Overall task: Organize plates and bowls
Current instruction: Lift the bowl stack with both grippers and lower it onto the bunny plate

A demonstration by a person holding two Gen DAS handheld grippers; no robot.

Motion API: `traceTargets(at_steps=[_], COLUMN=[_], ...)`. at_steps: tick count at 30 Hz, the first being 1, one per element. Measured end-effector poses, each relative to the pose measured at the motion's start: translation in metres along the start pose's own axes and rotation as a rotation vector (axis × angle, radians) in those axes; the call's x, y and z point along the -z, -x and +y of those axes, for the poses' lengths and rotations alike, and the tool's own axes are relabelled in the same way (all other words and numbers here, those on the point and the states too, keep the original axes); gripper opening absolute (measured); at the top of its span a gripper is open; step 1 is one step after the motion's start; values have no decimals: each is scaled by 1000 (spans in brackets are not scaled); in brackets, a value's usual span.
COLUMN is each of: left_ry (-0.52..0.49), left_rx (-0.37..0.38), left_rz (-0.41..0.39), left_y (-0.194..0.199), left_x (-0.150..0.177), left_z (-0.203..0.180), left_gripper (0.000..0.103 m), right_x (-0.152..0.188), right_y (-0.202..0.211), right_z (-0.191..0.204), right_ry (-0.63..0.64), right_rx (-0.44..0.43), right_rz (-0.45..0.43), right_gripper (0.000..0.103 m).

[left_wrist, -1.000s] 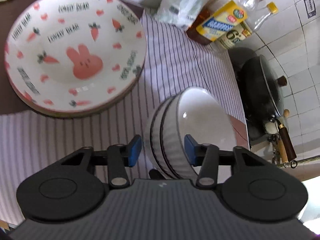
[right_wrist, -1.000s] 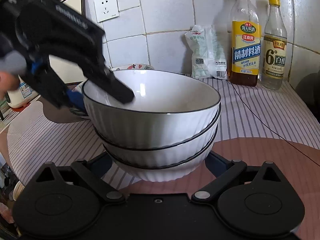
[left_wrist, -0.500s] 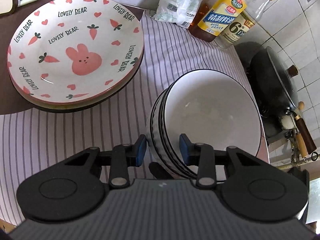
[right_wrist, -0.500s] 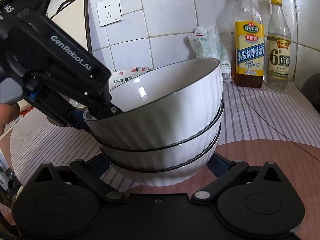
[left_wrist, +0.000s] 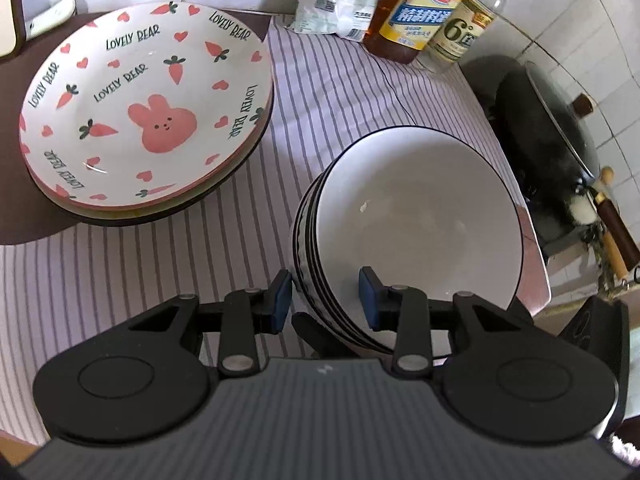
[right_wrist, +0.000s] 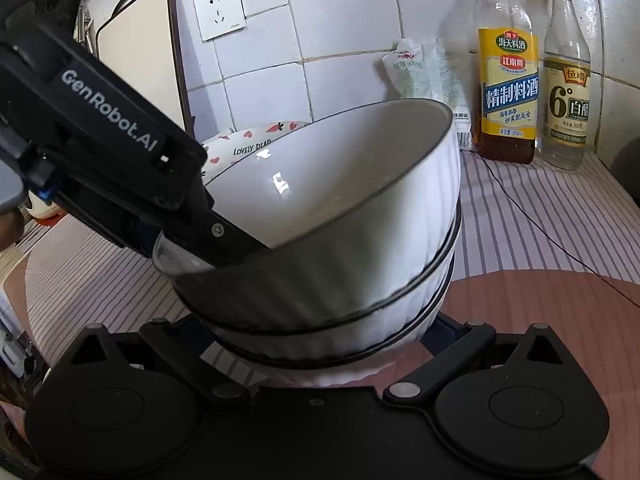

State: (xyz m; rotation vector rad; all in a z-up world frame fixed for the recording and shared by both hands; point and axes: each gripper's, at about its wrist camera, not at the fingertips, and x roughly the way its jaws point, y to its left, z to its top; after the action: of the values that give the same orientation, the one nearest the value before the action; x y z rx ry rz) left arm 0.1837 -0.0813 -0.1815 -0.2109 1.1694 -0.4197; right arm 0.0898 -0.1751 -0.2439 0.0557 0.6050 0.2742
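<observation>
The left gripper (left_wrist: 325, 298) is clamped on the rim of the top bowl (left_wrist: 416, 216): one blue pad (left_wrist: 282, 295) lies against the ribbed outer wall and the other against the inner wall. In the right wrist view the same gripper (right_wrist: 224, 248) is seen from the side, with one finger (right_wrist: 232, 240) reaching down inside the bowl. That view also shows what the left wrist view hides: the top bowl (right_wrist: 320, 216) is tilted, its far edge raised clear of the bowl stack (right_wrist: 328, 344) while the gripped edge sits low.

The right gripper (right_wrist: 320, 344) is set around the base of the stack, its jaws wide on either side. The pads are hidden behind the bowl walls, so contact cannot be confirmed. In the left wrist view only a dark corner of this gripper's body is visible at the lower right.

The stack stands on a striped tablecloth (left_wrist: 340, 92), partly over a pink mat (right_wrist: 540, 304). The rabbit plates (left_wrist: 144, 120), printed with carrots and hearts, are shown in full only by the left wrist view, stacked to the left of the bowls and apart from them; the right wrist view shows only a rim (right_wrist: 256, 140) behind the top bowl.

A yellow-label bottle (right_wrist: 508, 80), a clear bottle (right_wrist: 566, 88) and a plastic packet (right_wrist: 420, 76) stand against the tiled wall. A wall socket (right_wrist: 218, 10) appears in the right wrist view only; a black wok (left_wrist: 548, 128) appears in the left wrist view only.
</observation>
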Motion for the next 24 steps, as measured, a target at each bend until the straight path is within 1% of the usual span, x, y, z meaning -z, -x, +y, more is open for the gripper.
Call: traceTargets(at_steps=[4, 8, 13, 17, 21, 24], left_ry=[17, 33, 45, 70, 114, 148], left_rx=[27, 42, 3, -26, -57, -65], left_rz=[-6, -53, -122, -176, -202, -205], left_y=[19, 51, 92, 117, 129, 129], left_x=[-3, -14, -31, -39, -46, -52], left_z=[4, 6, 7, 19, 36, 53], left_gripper=[34, 34, 34, 34, 34, 34], right_x=[-9, -32, -71, -97, -117, -125], right_y=[9, 18, 23, 19, 5, -10], right_z=[6, 12, 26, 39, 50, 57], right_ry=[11, 61, 107, 156, 196, 212], right_rx=[-2, -29, -78, -127, -180, -213], right_rz=[-16, -40, -87, -119, -125, -118], right_gripper=[102, 102, 102, 102, 102, 102])
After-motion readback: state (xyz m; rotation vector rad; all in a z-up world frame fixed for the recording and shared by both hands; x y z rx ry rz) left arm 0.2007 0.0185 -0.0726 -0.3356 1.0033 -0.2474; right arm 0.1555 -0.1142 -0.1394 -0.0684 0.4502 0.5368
